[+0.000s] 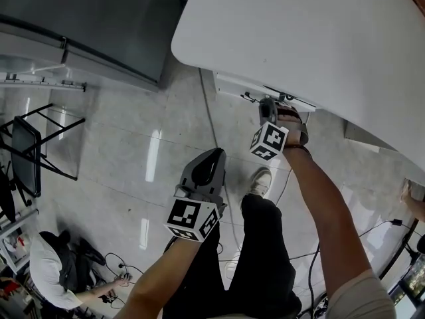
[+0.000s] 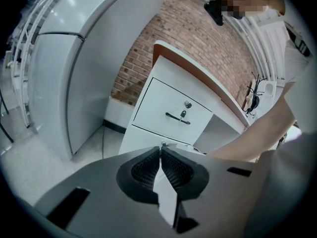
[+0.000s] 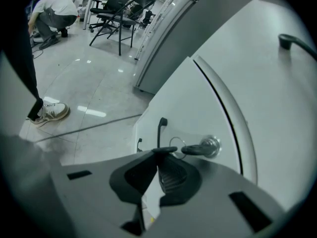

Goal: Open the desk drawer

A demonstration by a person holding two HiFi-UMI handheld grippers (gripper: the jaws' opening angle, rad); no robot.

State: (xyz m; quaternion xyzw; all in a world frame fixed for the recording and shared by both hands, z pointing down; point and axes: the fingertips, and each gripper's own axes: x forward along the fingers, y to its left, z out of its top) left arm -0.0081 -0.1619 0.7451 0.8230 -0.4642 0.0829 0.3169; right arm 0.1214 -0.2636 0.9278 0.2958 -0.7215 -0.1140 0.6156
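From the head view, looking steeply down, a white desk (image 1: 299, 38) fills the upper right, and a white desk drawer (image 1: 234, 84) sits under its rounded near corner. The right gripper (image 1: 267, 105) reaches to the drawer front just below the desk edge, beside a small black drawer handle (image 1: 251, 98). The left gripper (image 1: 214, 155) hangs over the pale tiled floor (image 1: 133, 145), well apart from the desk. A crouching person (image 1: 53, 271) is at the lower left, near a folding chair (image 1: 30, 151). In the left gripper view, the left gripper (image 2: 161, 155) has its jaws pressed together with nothing between them; beyond it the drawer (image 2: 158, 108) looks flush with its cabinet, handle (image 2: 177, 118) across the middle, against a brick wall (image 2: 188, 38). In the right gripper view, the right gripper (image 3: 159, 155) is clenched, its jaw tips meeting on the thin black handle (image 3: 159, 133), just beside a key (image 3: 198, 149) standing in the drawer's lock (image 3: 213, 145).
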